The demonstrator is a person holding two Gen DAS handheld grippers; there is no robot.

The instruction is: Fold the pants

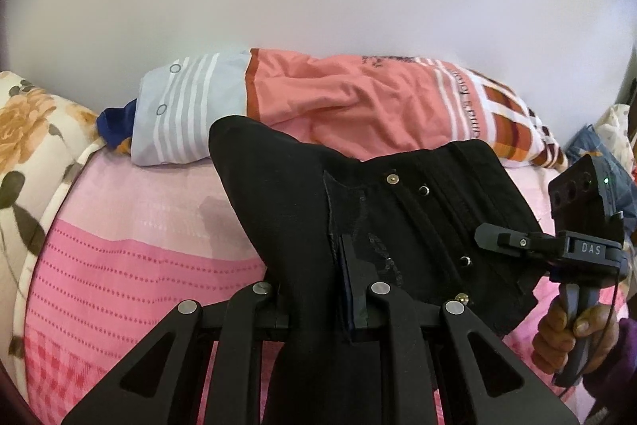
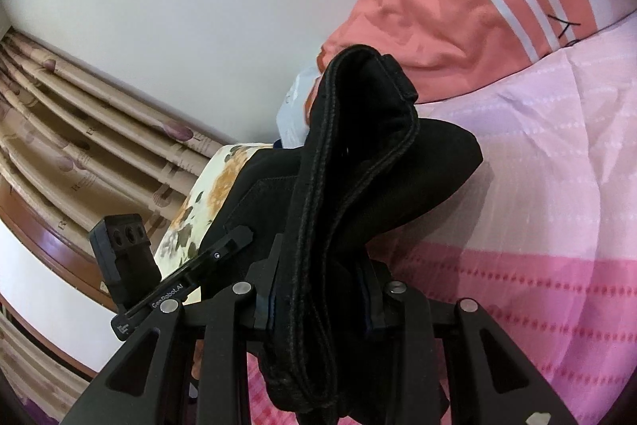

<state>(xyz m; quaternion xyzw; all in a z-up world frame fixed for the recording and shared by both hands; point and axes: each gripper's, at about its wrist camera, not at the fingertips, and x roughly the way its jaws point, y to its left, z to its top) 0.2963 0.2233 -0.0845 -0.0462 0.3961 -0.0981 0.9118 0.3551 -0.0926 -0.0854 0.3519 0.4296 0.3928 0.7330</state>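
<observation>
Holding the black pants up off the pink bedspread, we grip them with both tongs. Our left gripper is clamped on a fold of the cloth near the fly, and our right gripper is clamped on the thick stitched waistband edge. Between the two, the waistband stretches taut, its long axis running from the left gripper across to the right one. The bulk of the cloth rises ahead of both tongs, one flap peaking to the left. Beyond the pants lies a salmon striped pillow.
</observation>
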